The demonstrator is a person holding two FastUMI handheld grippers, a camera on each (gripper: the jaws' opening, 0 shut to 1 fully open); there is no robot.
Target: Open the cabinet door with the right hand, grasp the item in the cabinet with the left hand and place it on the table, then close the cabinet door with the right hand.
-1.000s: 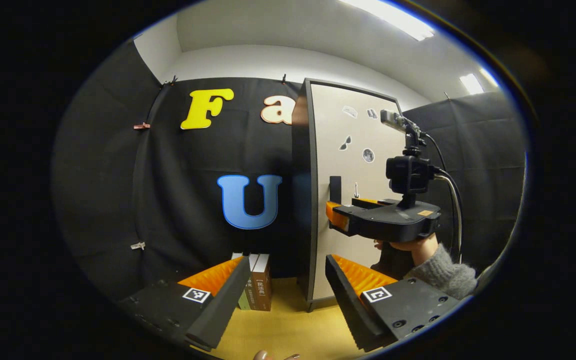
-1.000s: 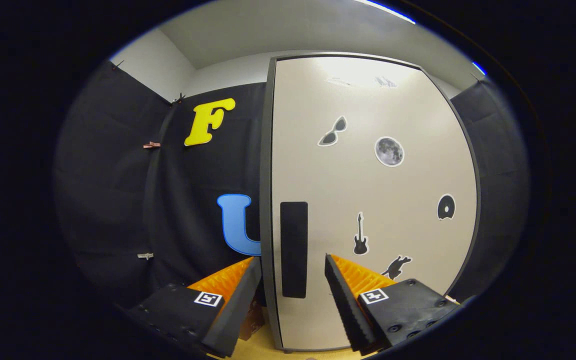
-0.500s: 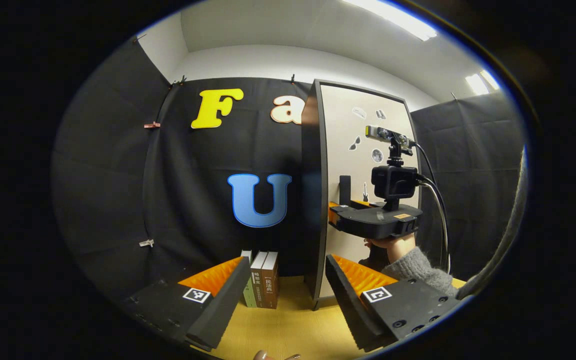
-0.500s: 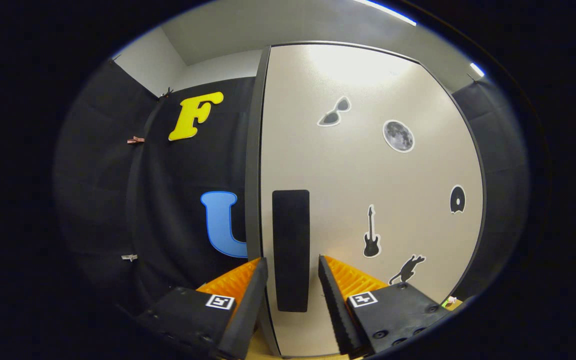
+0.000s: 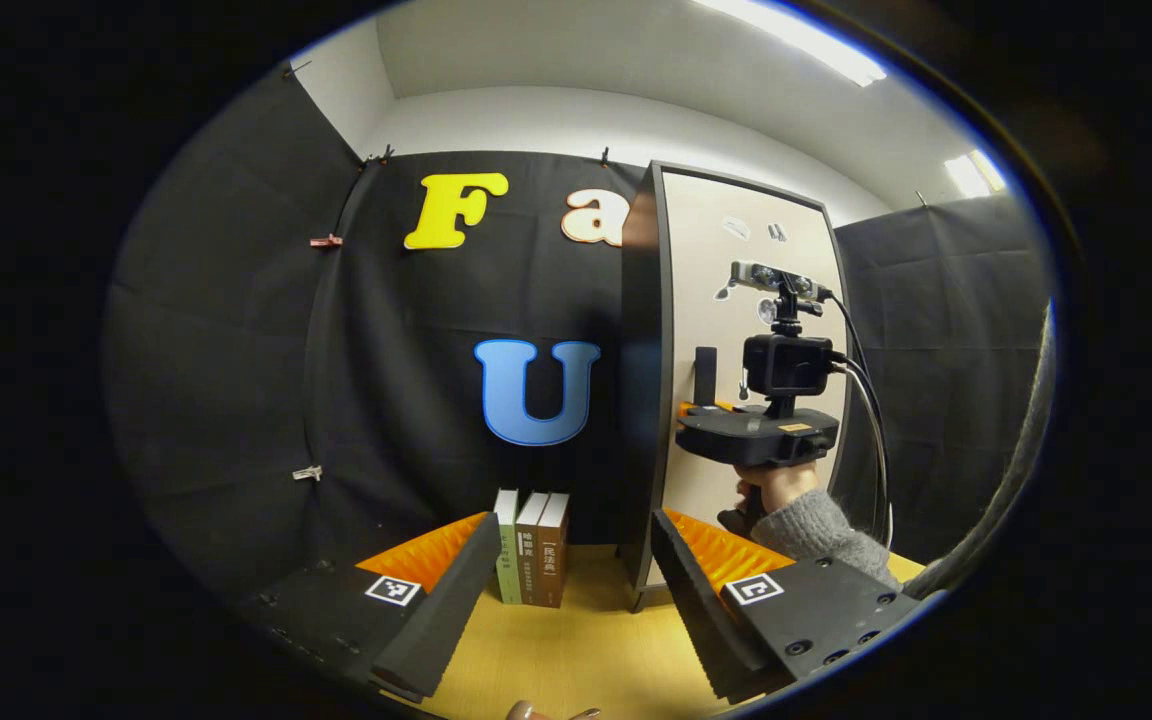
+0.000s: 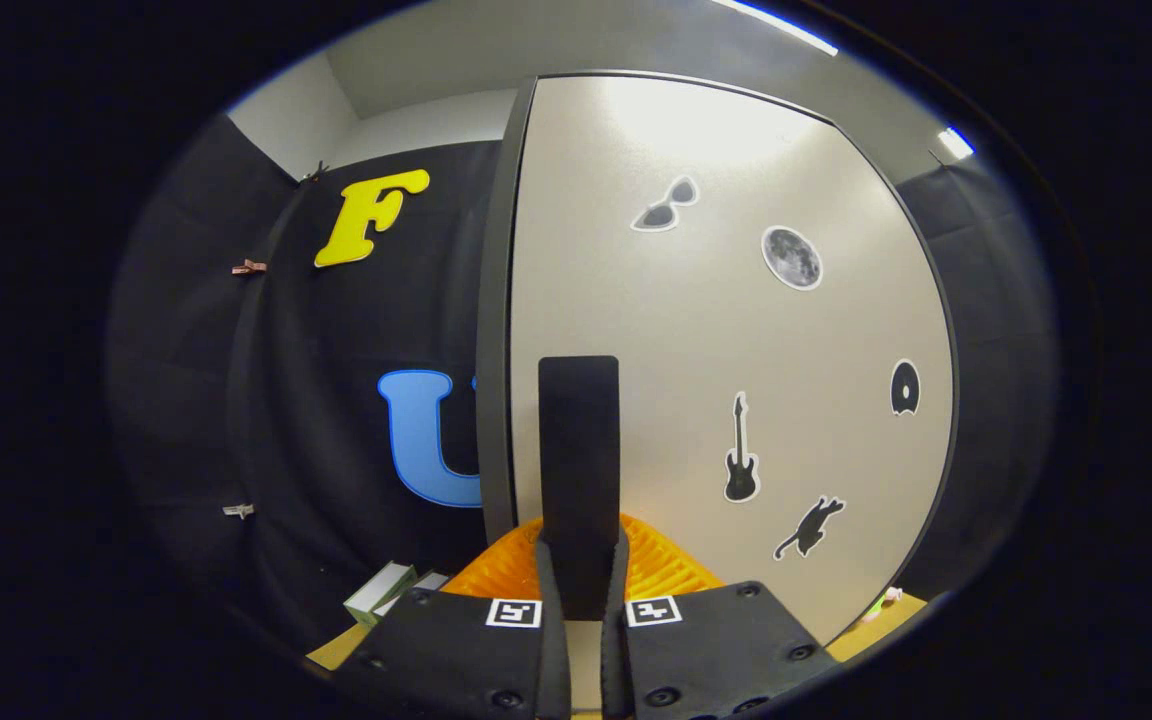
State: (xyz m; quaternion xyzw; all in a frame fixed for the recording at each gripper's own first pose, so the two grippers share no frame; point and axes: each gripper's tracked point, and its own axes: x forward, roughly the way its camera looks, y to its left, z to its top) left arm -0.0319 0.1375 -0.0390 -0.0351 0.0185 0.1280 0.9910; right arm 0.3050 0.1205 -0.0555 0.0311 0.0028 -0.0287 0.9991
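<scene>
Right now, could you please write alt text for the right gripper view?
The right claw is shut on the dark vertical handle of the closed pale cabinet door, which carries stickers of sunglasses, a moon and a guitar. Books lie lower left.

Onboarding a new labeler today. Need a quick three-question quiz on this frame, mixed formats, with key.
1. True or false: the right gripper has its jaws closed on the black door handle.
2. Multiple choice: the books stand
A. on top of the cabinet
B. upright on the table beside the cabinet
C. between the left gripper's jaws
3. Fill in: the cabinet door is ____ (open/closed).

Key:
1. True; in the right gripper view both jaws press the handle's lower end.
2. B; in the left gripper view they stand on the table, left of the cabinet, while the left gripper is open and holds nothing.
3. Closed.
</scene>
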